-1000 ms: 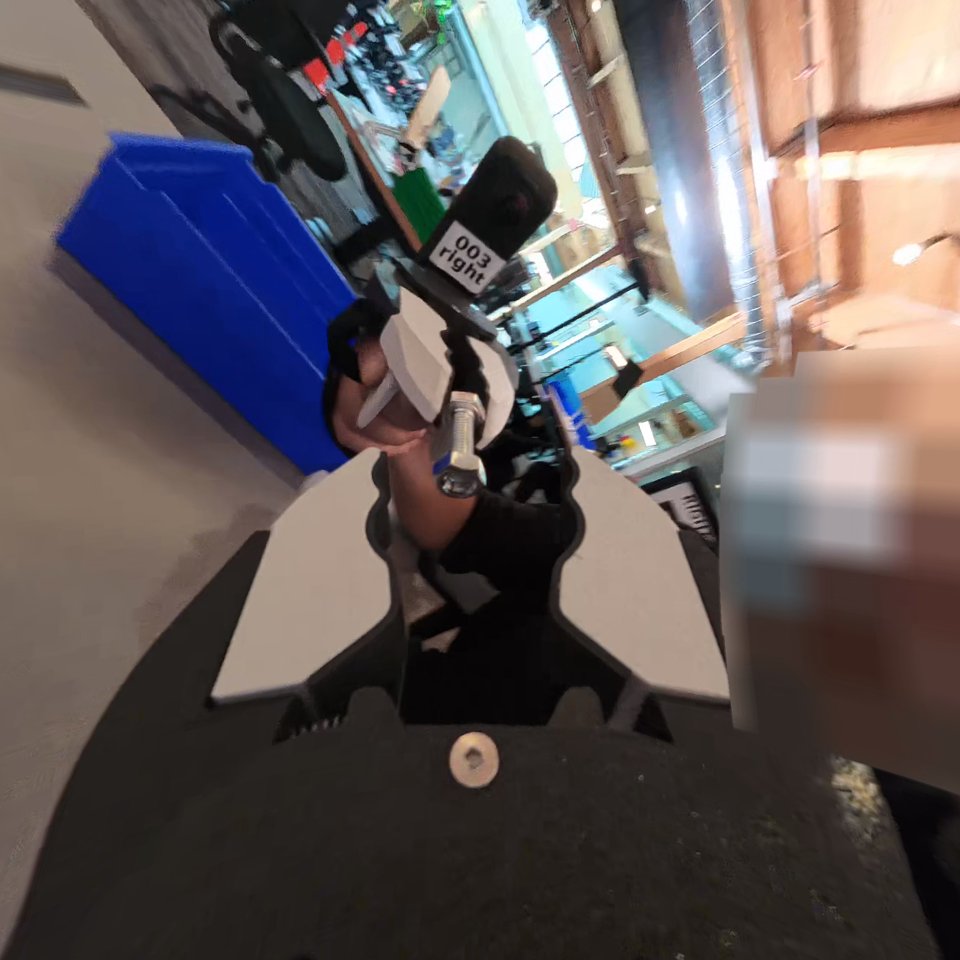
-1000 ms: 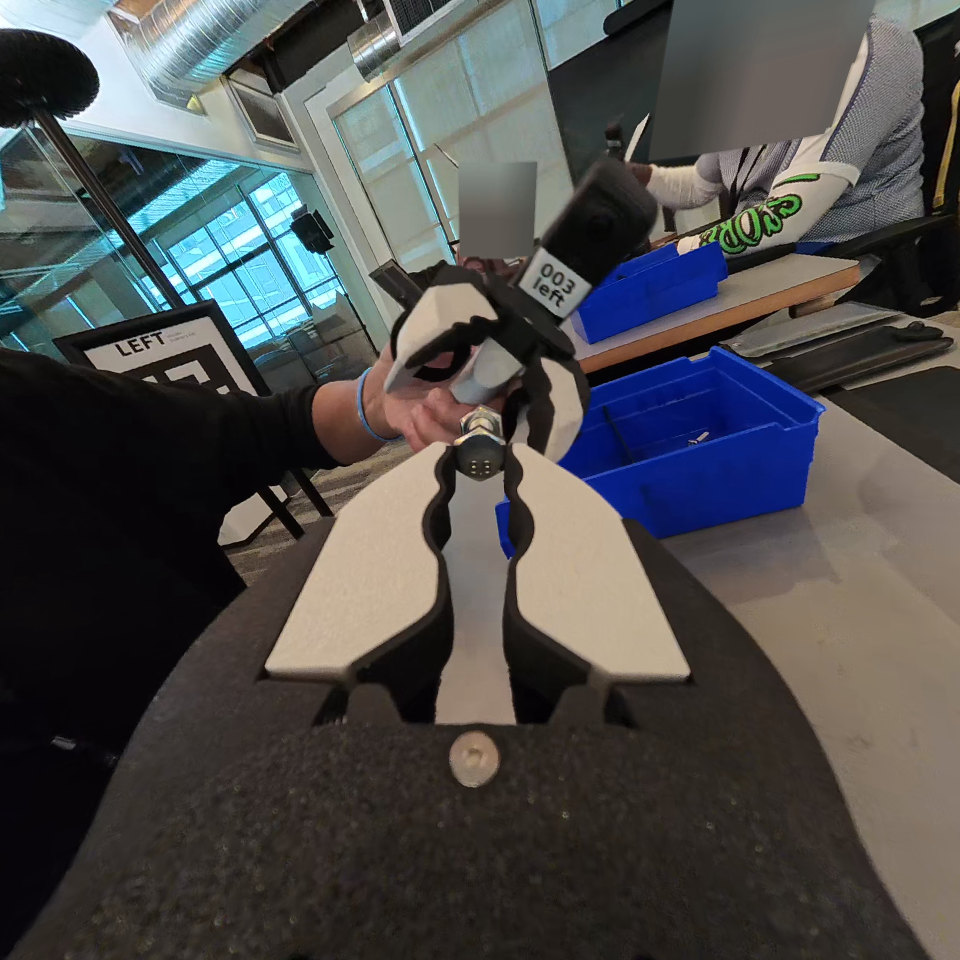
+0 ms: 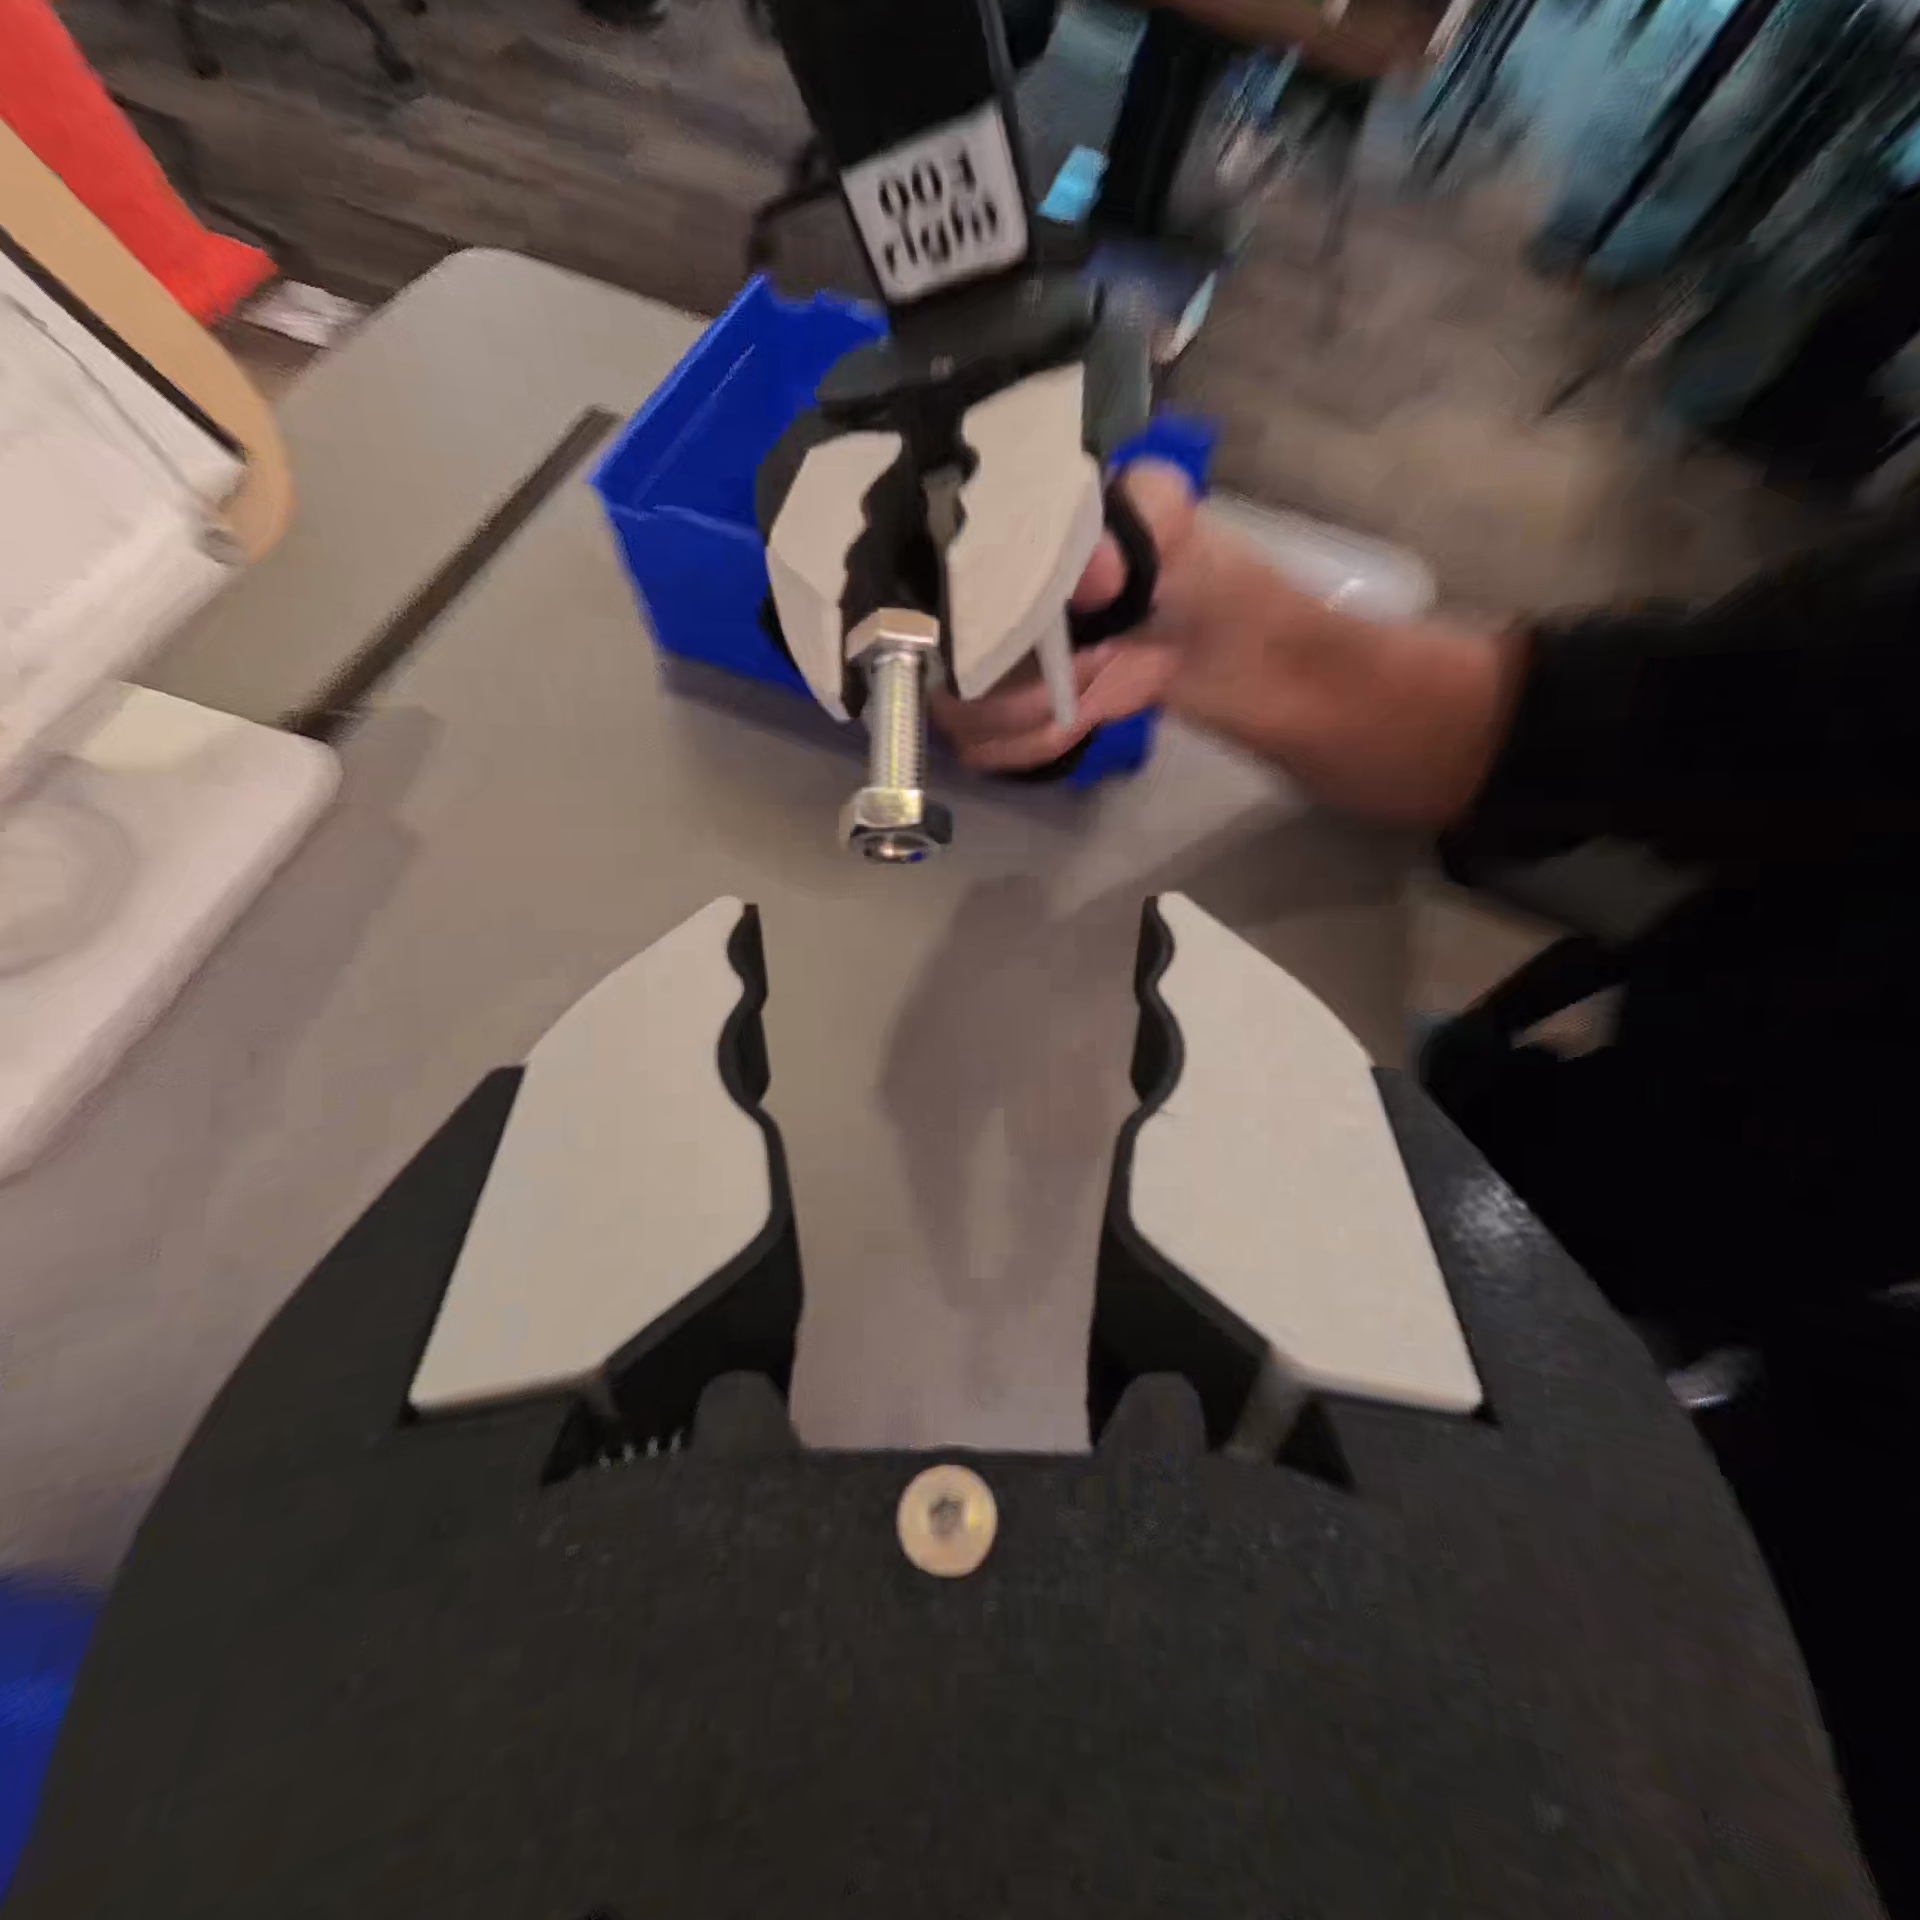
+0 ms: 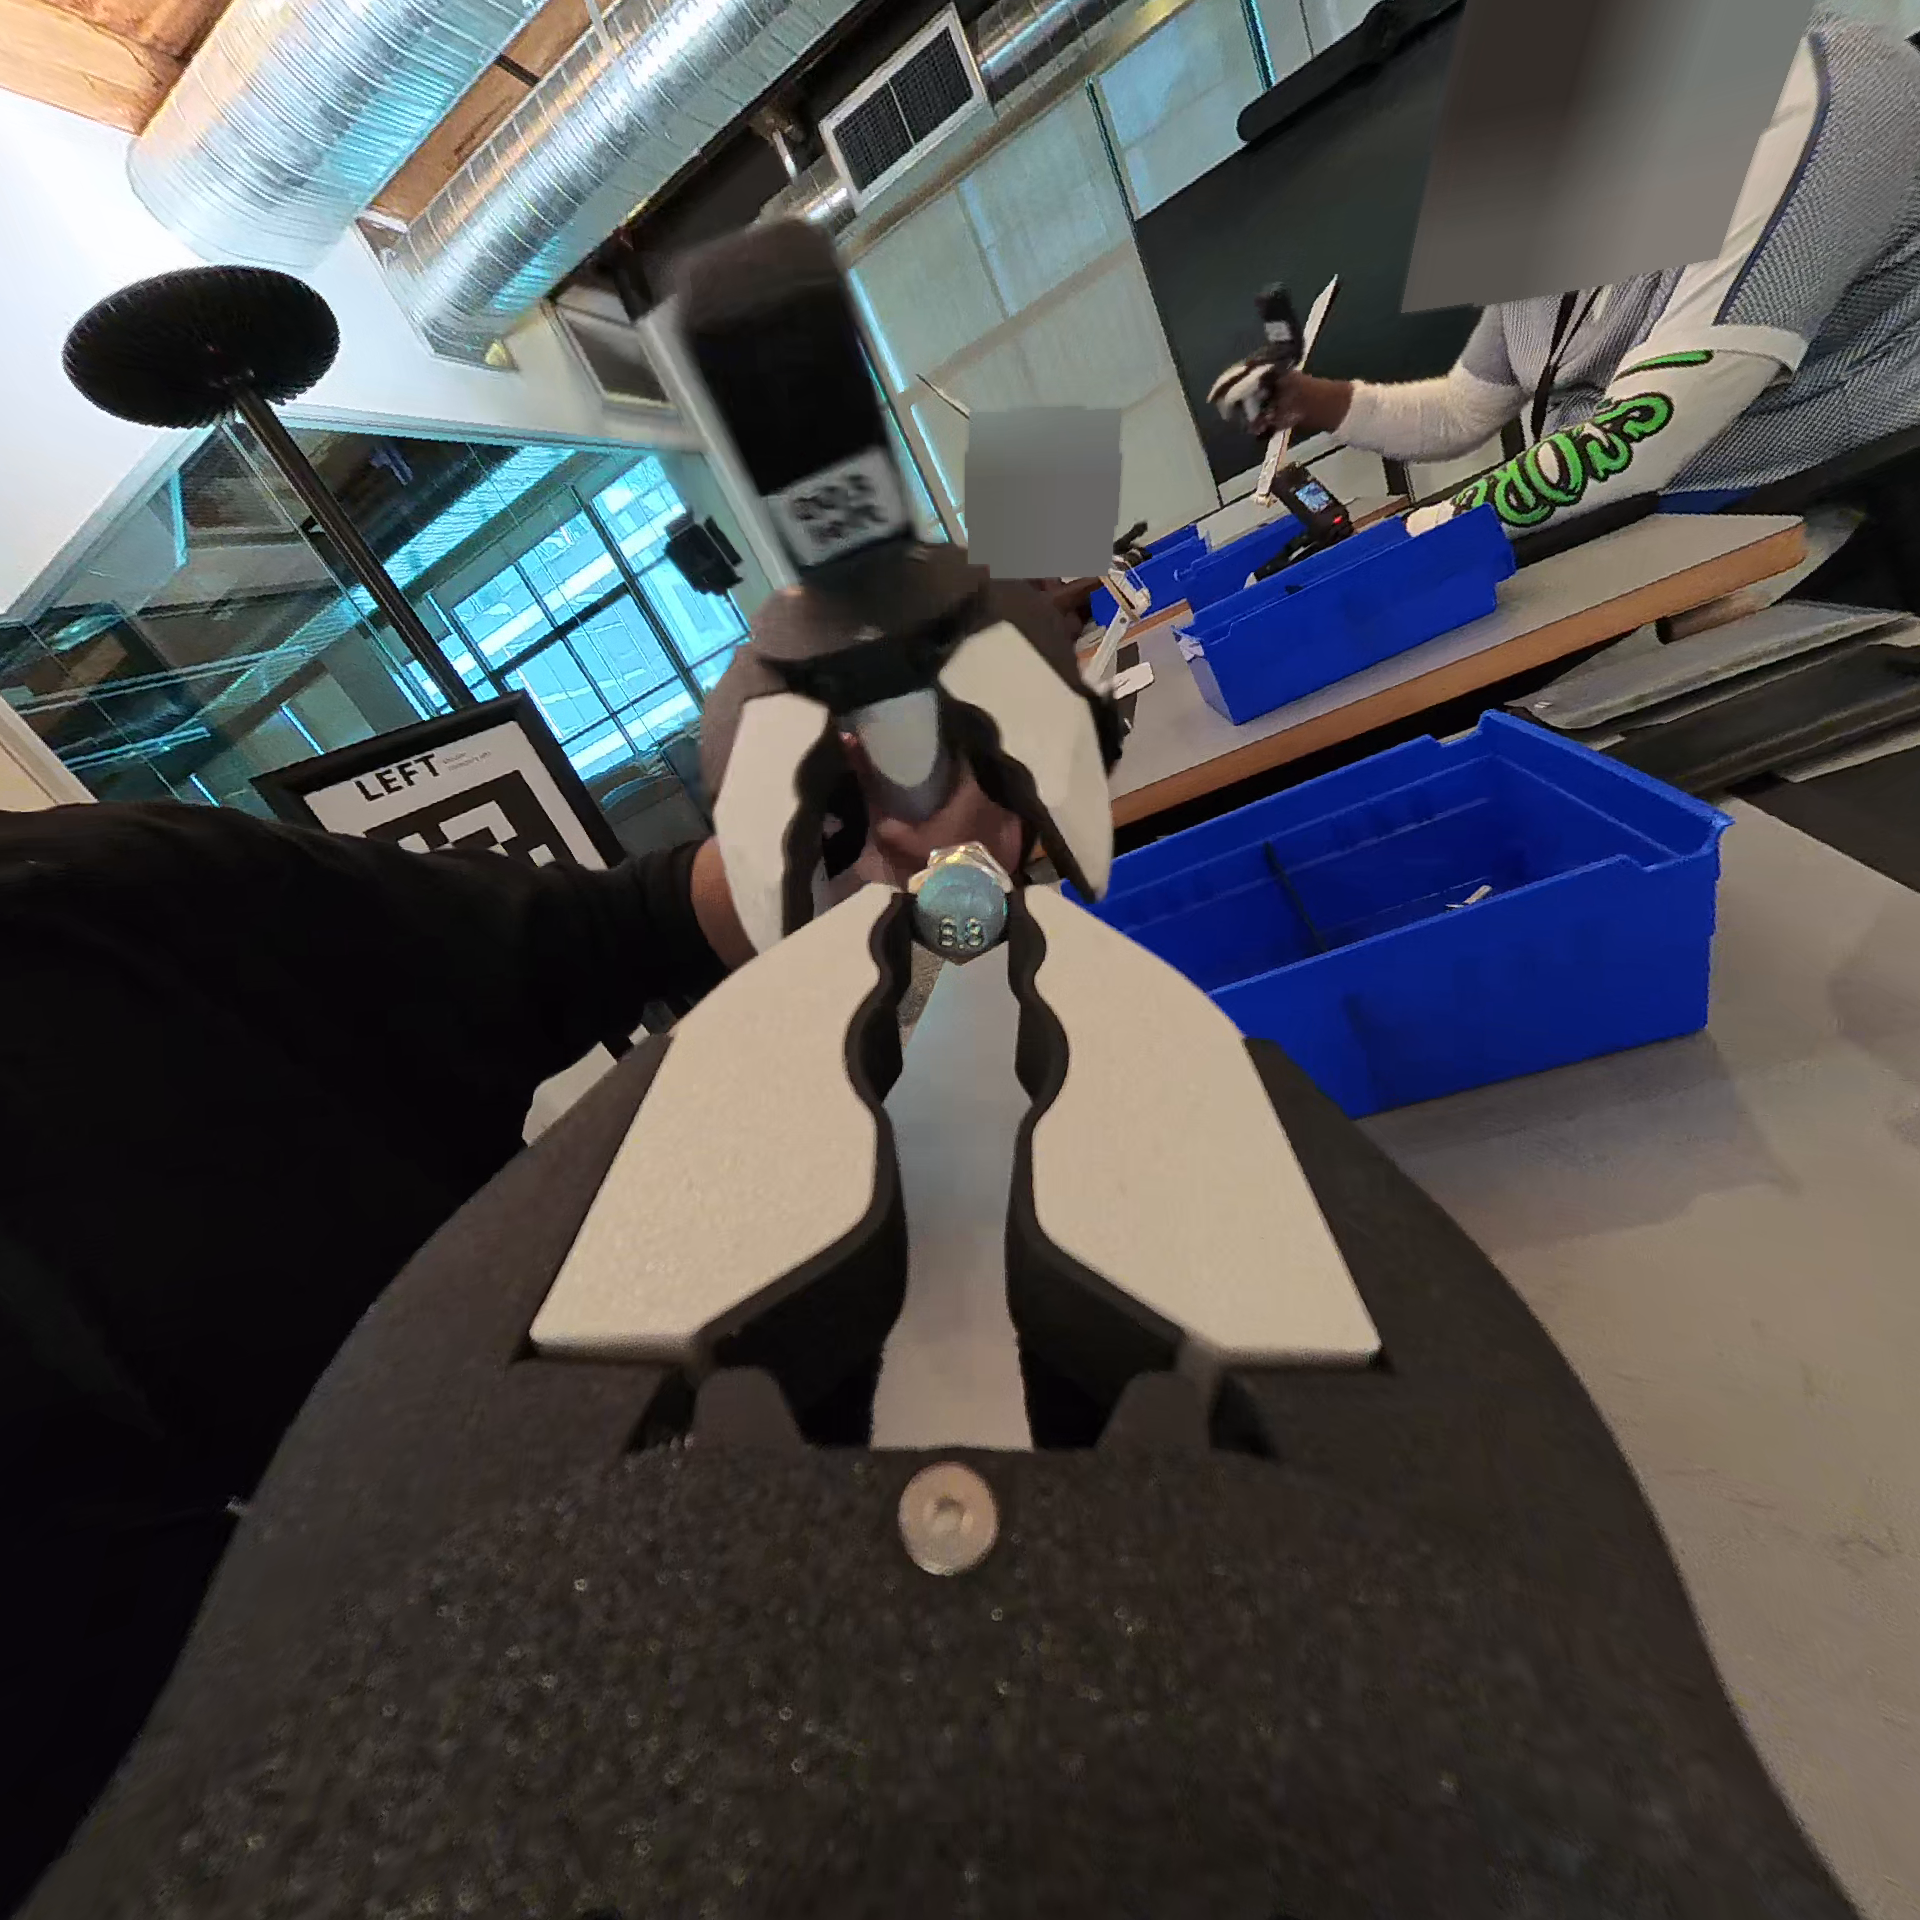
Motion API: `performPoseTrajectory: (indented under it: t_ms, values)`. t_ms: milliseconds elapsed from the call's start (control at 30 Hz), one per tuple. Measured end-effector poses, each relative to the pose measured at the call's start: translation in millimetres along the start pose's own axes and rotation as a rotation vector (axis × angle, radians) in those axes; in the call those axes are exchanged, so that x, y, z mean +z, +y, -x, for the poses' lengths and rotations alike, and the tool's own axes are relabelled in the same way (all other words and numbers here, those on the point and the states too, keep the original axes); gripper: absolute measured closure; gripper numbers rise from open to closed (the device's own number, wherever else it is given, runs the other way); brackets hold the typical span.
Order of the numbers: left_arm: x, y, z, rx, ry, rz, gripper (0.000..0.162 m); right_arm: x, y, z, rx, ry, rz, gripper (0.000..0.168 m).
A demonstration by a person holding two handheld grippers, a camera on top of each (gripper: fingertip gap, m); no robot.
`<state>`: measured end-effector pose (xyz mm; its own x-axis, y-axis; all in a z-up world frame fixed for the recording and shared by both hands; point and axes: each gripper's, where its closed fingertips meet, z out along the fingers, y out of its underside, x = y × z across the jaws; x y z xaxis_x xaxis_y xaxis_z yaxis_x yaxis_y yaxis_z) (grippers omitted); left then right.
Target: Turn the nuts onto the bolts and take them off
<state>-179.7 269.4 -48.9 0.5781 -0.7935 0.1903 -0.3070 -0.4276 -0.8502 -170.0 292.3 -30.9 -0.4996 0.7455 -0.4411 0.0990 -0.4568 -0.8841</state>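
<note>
**Bolt clamped by the head, nut out at the thread's tip**

Grey desk [image 3: 499, 831] fills the left wrist view. A blue bin [image 4: 1455, 914] sits toward its far edge, right behind the action; more blue bins line another table beyond, where a second person works. The left gripper [image 3: 951, 914] hangs over the desk with its claw spread wide and nothing in it. Facing it, the right gripper [image 4: 956, 914] is clamped on the hex head of the bolt [image 3: 899, 717], which is up in the air, its shank pointing at the left claw. The nut [image 3: 896, 826] sits at the thread's free end, just clear of the left fingertips [image 3: 717, 925].
</note>
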Motion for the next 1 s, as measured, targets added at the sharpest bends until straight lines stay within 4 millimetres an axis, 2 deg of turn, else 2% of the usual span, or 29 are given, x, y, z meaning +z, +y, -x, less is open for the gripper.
performPoseTrajectory:
  t_ms: [100,167,300,367,433,467,533,600,867,933,1000]
  values:
    - [-5.6,-13.7,-0.6,-0.387,0.303,-0.18,0.099,0.2,-2.6,0.5,0.0,-0.003,-0.022,0.151]
    - [-5.7,-16.2,3.6,-0.548,0.432,-0.25,0.109,0.7,-3.5,0.9,-0.011,0.0,-0.031,0.151]
    - [2.9,-16.2,5.0,-0.684,0.55,-0.326,0.112,1.2,-3.1,-0.3,-0.035,0.02,-0.026,0.151]
    - [2.4,-20.7,6.2,-0.726,0.599,-0.375,0.121,1.9,-1.3,-1.8,-0.043,0.033,-0.015,0.151]
    - [-0.1,-24.6,9.1,-0.739,0.616,-0.413,0.141,2.7,0.0,-2.9,-0.048,0.042,-0.008,0.151]
    - [0.7,-23.9,10.4,-0.727,0.599,-0.407,0.143,2.7,0.3,-3.6,-0.047,0.046,-0.007,0.151]
    - [2.1,-21.3,10.8,-0.647,0.528,-0.366,0.143,2.6,2.1,-5.0,-0.041,0.052,0.004,0.151]
    - [3.1,-18.4,13.2,-0.469,0.373,-0.302,0.144,3.2,4.7,-7.3,-0.026,0.061,0.017,0.151]
    - [9.1,-0.4,28.7,0.587,-0.355,0.144,0.144,3.6,13.5,-17.8,0.156,0.046,0.032,0.151]
    - [11.7,1.3,29.3,0.64,-0.4,0.174,0.144,2.2,13.1,-18.7,0.158,0.04,0.026,0.151]
    - [14.7,1.9,19.6,0.498,-0.29,0.13,0.121,-0.7,8.9,-19.1,0.161,0.037,0.006,0.151]
